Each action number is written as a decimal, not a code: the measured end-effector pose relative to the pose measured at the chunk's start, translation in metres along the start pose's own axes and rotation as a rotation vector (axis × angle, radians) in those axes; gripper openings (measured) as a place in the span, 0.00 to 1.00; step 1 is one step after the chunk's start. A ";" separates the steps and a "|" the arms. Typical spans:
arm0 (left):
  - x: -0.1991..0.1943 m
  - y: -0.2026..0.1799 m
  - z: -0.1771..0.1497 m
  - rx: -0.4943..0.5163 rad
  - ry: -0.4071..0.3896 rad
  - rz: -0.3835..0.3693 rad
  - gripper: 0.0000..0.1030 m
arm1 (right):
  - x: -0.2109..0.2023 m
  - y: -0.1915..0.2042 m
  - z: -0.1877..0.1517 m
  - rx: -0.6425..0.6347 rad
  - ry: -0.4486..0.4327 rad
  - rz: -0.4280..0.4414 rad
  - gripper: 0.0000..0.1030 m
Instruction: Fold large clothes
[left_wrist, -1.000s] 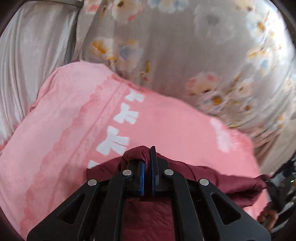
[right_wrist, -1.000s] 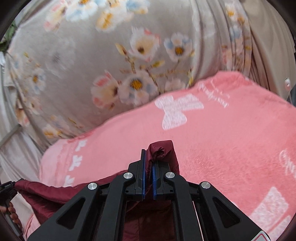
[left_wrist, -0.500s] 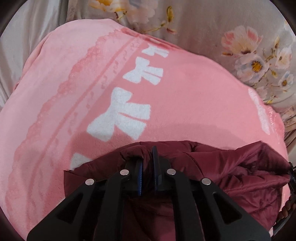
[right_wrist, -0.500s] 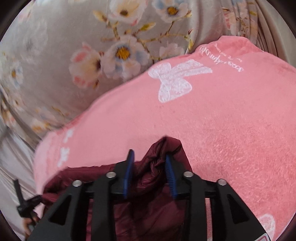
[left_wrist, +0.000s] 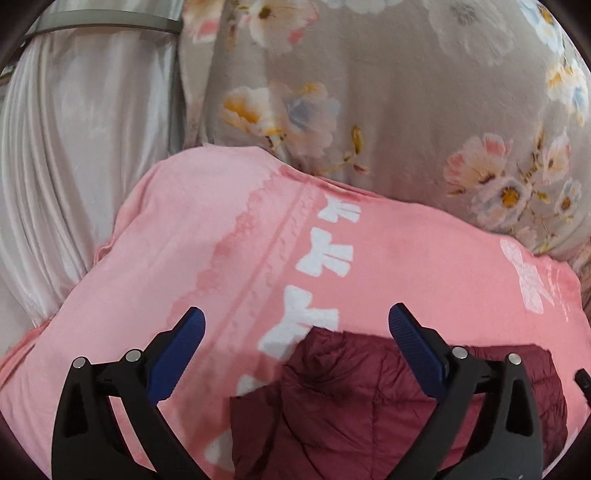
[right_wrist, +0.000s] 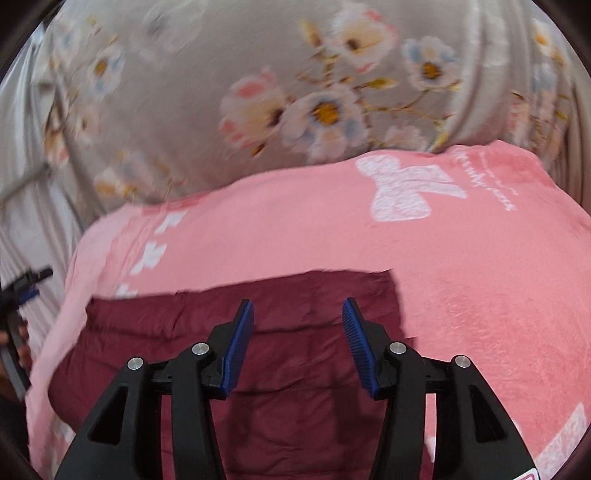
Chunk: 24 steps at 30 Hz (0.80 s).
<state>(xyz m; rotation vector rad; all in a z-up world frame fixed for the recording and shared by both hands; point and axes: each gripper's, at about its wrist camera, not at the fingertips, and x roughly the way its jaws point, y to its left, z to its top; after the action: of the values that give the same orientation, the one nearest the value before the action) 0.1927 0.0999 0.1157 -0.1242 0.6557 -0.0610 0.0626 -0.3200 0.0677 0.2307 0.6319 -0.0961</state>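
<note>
Left hand-held gripper (left_wrist: 296, 325): jaws opening, spread wide, gripping nothing; maroon padded jacket (left_wrist: 369, 406) lies below, between and under fingers. Right hand-held gripper (right_wrist: 297, 314): jaws opening, about half spread, nothing pinched, jacket beneath. Jacket rests flat on pink bow-print blanket (right_wrist: 480, 288). Beyond: grey floral fabric (left_wrist: 406, 110).

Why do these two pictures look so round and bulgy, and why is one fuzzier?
Both views use fisheye lenses, which bend edges and darken corners. The right wrist view is motion-smeared across the floral fabric; the left wrist view is sharper on the pink blanket.
</note>
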 end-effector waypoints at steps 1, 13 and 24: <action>-0.001 -0.009 0.000 0.012 0.021 -0.042 0.92 | 0.009 0.012 0.001 -0.015 0.022 0.025 0.49; 0.069 -0.138 -0.060 0.226 0.242 -0.206 0.91 | 0.125 0.097 -0.009 -0.209 0.279 -0.035 0.33; 0.116 -0.111 -0.071 0.087 0.301 -0.161 0.88 | 0.138 0.101 0.016 -0.188 0.221 0.008 0.00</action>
<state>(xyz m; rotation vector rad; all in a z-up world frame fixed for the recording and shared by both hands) 0.2392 -0.0280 0.0045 -0.0844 0.9412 -0.2672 0.1988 -0.2284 0.0165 0.0616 0.8550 -0.0027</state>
